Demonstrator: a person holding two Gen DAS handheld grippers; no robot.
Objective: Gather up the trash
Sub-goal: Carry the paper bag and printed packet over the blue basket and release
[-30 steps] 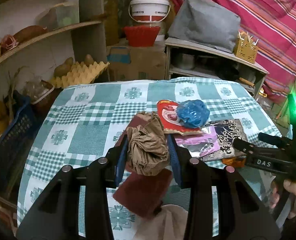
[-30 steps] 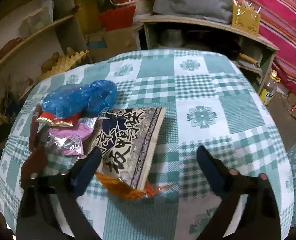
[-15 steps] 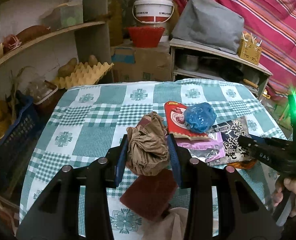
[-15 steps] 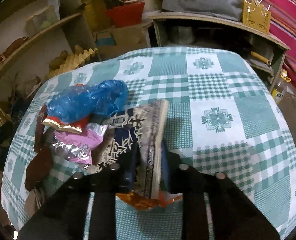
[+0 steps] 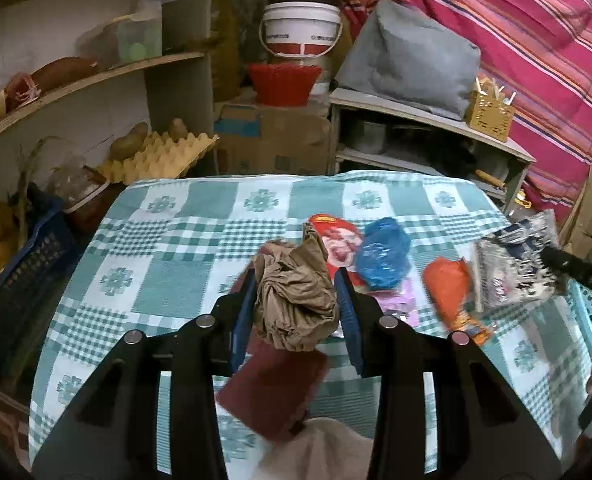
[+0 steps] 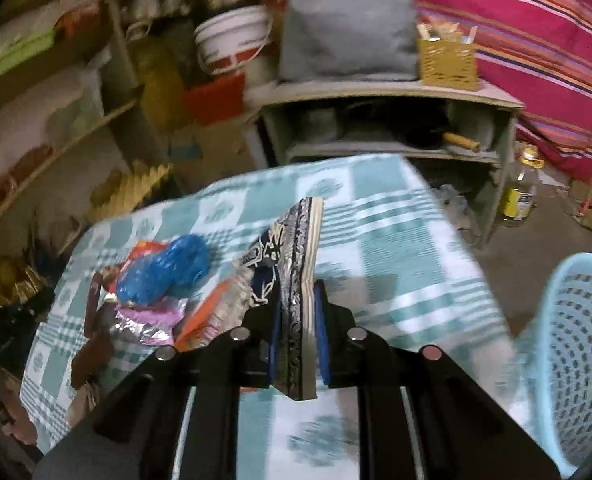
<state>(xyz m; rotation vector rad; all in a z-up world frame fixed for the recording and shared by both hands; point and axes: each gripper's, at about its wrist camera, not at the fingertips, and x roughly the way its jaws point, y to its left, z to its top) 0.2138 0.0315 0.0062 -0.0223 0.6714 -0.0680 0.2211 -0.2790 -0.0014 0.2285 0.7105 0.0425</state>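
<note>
A: Over the right edge of the tabletop [image 6: 396, 240], your right gripper [image 6: 298, 344] has its fingers pinched narrow on the flat printed wrapper [image 6: 296, 264], held edge-up and clear of the cloth. The blue basket [image 6: 576, 360] sits low to your right, off the tabletop. I judge that to be the drop point.

B: How should I finish it?

A: Swing right until the wrapper hangs over the basket's mouth, then let go; a flat foil sheet may glide, so lower it first. Your wrist is level, fingers pointing forward and slightly down; tip them further down over the rim.

B: And the left?

A: Your left gripper [image 5: 296, 304] holds the crumpled brown paper [image 5: 296, 300] between its fingers, above the tabletop centre, pointing forward. Keep the squeeze firm; crumpled paper slips. On the cloth lie the blue bag [image 5: 382, 258], a red wrapper [image 5: 334, 236], an orange wrapper [image 5: 452, 292] and a maroon sheet [image 5: 272, 388].
</note>
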